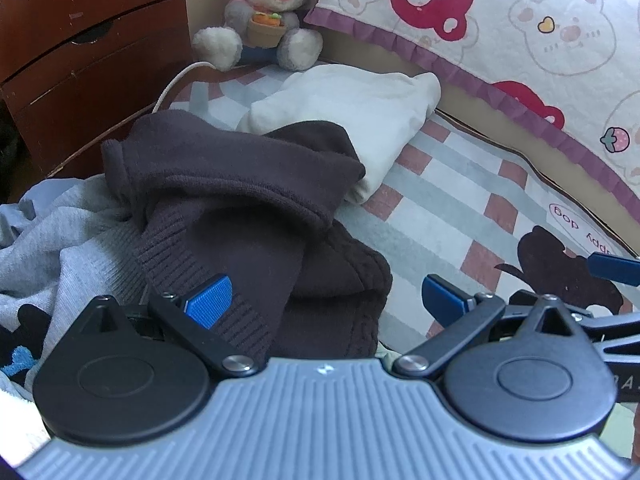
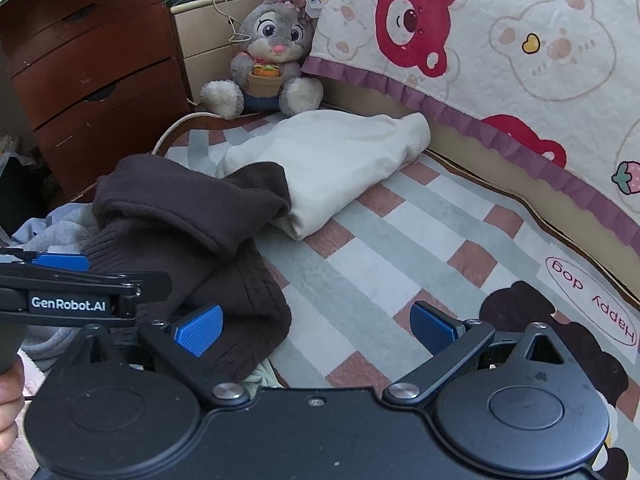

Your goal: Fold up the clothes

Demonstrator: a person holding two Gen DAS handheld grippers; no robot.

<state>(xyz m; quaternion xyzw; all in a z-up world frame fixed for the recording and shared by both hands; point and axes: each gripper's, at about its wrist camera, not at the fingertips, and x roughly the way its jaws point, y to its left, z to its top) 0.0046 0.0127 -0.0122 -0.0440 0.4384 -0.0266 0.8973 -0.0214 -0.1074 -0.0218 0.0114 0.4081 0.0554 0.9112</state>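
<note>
A dark brown sweater (image 1: 248, 216) lies bunched on the bed (image 1: 452, 208), with one part rolled over another. It rests partly on a grey garment (image 1: 60, 248) and touches a folded white garment (image 1: 352, 116) behind it.

The left tool (image 1: 326, 300) is held just above the brown sweater's near edge. Its jaws are wide apart and nothing is held. The right tool (image 2: 316, 328) is held next to it, over the sweater's edge and the checked bed cover. Its jaws are also wide apart and empty.

Some things could go wrong. The grey garment might be pinched along with the brown one, because they overlap. Two layers of the bunched sweater might be grabbed at once, so a twisted fold would be made. The white garment could be dragged out of shape if the sweater is pulled away quickly.
</note>
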